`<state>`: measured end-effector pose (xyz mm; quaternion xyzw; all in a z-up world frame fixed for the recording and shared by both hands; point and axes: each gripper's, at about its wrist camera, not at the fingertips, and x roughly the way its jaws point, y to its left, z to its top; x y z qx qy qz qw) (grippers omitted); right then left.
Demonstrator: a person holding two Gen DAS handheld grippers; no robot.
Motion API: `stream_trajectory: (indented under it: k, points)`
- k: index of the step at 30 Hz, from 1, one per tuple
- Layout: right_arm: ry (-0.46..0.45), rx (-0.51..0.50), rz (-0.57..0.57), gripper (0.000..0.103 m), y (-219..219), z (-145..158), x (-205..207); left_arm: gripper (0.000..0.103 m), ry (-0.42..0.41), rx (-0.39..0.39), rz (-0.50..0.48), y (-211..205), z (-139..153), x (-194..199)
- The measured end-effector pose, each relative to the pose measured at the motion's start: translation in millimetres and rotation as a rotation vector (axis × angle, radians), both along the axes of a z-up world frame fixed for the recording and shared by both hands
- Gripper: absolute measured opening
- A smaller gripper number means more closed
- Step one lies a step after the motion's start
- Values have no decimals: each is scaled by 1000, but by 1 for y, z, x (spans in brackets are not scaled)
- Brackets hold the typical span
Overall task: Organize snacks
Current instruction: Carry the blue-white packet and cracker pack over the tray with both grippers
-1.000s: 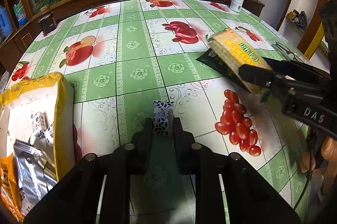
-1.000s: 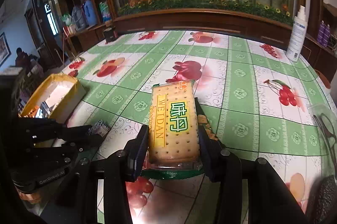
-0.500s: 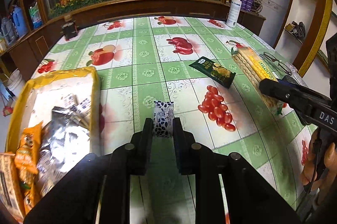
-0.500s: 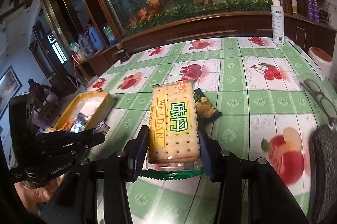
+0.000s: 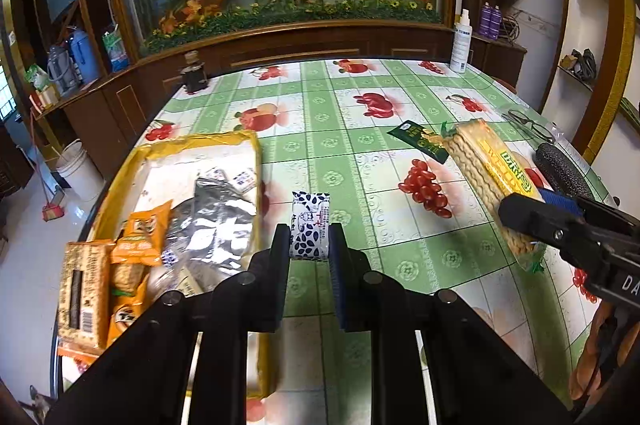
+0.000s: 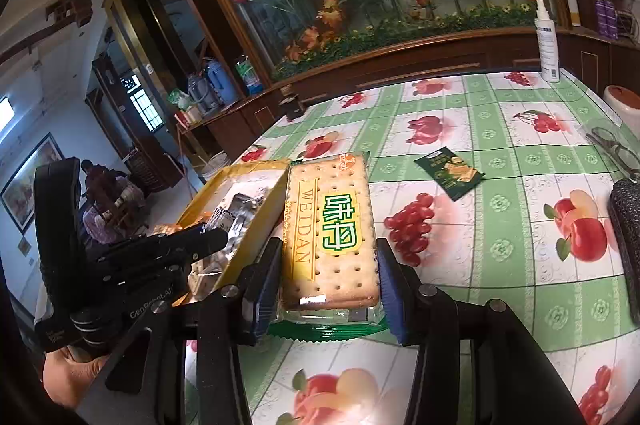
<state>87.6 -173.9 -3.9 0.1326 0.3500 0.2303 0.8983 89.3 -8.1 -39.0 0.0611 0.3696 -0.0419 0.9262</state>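
Left wrist view: both grippers carrying snacks above the worktop (image 5: 352, 161), beside the yellow box (image 5: 200, 141).

The left gripper (image 5: 310, 245) is pinching a small white packet with dark blue leaf print (image 5: 311, 225), its jaws drawn narrow onto the packet's sides and holding it clear of the fruit-patterned cloth, just right of the box wall. The right gripper (image 6: 326, 279) is clamping a clear-wrapped cracker pack with green lettering (image 6: 328, 229), jaws at middling width pressing on its long edges, pack raised near the box's right rim. The box is already holding orange packets (image 5: 138, 237) and a silver foil bag (image 5: 220, 217). A dark green sachet (image 6: 450, 173) is lying on the worktop, well apart from both grippers.
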Motion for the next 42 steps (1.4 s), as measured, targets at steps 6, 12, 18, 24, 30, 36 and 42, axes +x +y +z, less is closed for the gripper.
stream_trajectory:
  k: [6,12,18,24,30,36,42]
  points:
    - [-15,4,26,46,14,8,-16,16,-26,7,39,18,7,-15]
    - [-35,-5,45,46,26,17,-28,16,-41,11,70,32,12,-25]
    - [-45,-15,66,46,38,21,-34,16,-45,8,93,44,13,-31]
    - [-49,-22,93,46,51,23,-35,16,-51,10,117,56,15,-34]
    - [-51,-28,122,46,64,23,-32,16,-52,7,141,70,15,-37]
    - [-57,-33,147,46,78,25,-31,16,-61,1,172,85,17,-41]
    - [-51,-43,184,46,98,23,-23,16,-65,-14,218,109,17,-45]
